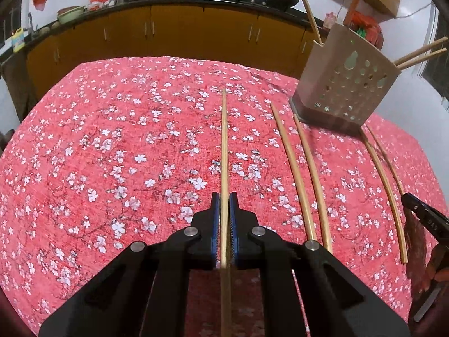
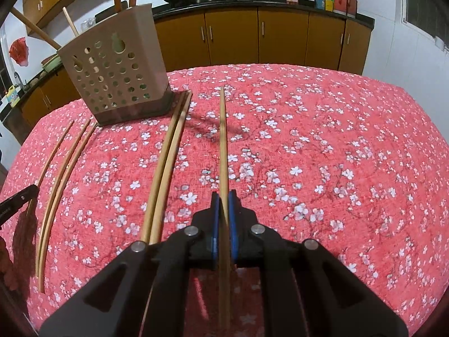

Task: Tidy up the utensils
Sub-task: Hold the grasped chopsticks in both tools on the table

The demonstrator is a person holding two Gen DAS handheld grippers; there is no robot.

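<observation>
both hand-held grippers, left [image 1: 224,199] and right [image 2: 223,198], are clamped on a chopstick each [image 1: 224,151] [image 2: 223,146], so lift clear of the counter [image 1: 112,140], tip each upright, and drop it tip-first into the perforated holder [image 2: 118,75] beside the loose chopsticks [image 2: 165,174].

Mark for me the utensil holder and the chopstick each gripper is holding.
utensil holder [image 2: 118,64]: right wrist view, on its perforated front wall.
left gripper's chopstick [image 1: 224,146]: left wrist view, mid-shaft ahead of the fingers.
right gripper's chopstick [image 2: 223,143]: right wrist view, mid-shaft ahead of the fingers.
</observation>
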